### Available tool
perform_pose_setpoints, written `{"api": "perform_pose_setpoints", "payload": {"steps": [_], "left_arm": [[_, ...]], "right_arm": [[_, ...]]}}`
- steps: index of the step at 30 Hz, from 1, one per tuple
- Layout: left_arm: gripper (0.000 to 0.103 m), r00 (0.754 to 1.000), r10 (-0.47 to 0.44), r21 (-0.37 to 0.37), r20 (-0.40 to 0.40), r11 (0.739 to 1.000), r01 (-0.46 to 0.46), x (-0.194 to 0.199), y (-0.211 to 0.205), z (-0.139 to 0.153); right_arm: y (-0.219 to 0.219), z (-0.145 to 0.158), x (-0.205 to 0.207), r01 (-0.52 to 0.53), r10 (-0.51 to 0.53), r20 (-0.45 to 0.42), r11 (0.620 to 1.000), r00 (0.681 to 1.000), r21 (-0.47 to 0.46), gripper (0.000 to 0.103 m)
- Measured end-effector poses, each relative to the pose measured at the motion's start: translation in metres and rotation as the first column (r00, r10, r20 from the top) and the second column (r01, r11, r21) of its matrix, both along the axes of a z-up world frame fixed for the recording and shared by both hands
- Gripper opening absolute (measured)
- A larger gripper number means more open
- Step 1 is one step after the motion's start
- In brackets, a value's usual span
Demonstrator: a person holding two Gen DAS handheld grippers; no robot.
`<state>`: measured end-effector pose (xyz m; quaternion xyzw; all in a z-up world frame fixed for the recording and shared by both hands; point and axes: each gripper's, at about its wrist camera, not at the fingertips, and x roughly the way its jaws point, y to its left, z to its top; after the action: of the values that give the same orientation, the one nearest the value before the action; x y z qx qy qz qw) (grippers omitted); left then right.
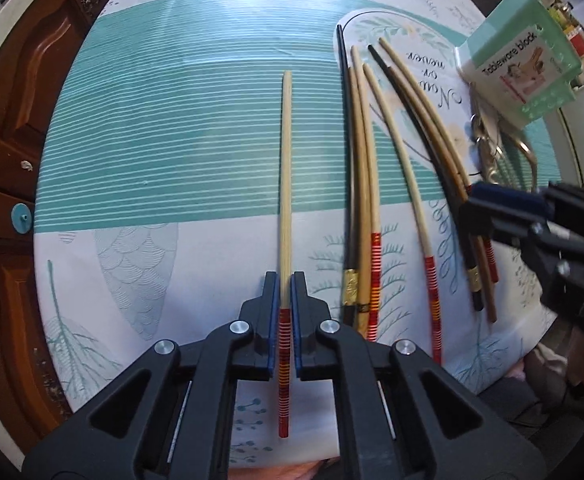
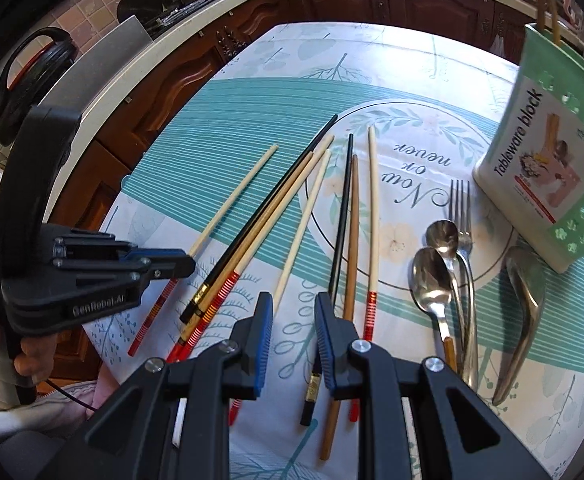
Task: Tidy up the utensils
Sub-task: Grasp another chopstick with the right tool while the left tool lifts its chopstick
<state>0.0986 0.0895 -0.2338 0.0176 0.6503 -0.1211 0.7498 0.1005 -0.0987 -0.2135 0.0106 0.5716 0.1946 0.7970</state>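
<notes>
Now: left tool clamped on pale red-banded chopstick, long axis straight along tool's line, tip toward far tabletop edge, apart from loose chopstick bundle on its right. Right tool part open, gripping nothing, hovering over black chopstick near front edge. Tableware block at far right corner; right hand nearer, probably destination.
</notes>
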Motion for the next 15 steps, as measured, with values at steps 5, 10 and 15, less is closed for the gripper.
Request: {"api": "perform_pose_setpoints", "payload": {"steps": [5,10,15], "left_arm": [[0.004,0.998,-0.036,0.051,-0.046,0.998,0.039,0.004,-0.004,-0.001],[0.004,0.994,-0.064,0.106,-0.083,0.992,0.072,0.009,-0.014,0.0],[0.004,0.991,-0.067,0.135,-0.114,0.987,0.083,0.014,-0.023,0.0]], "right_arm": [[0.011,-0.012,0.027,0.015,-0.018,-0.101,0.999,0.995,-0.032,0.021],[0.034,-0.02,0.043,-0.015,-0.001,-0.158,0.995,0.987,-0.097,0.021],[0.055,-0.03,0.047,-0.031,-0.007,-0.174,0.977,0.985,-0.213,0.021]]}}
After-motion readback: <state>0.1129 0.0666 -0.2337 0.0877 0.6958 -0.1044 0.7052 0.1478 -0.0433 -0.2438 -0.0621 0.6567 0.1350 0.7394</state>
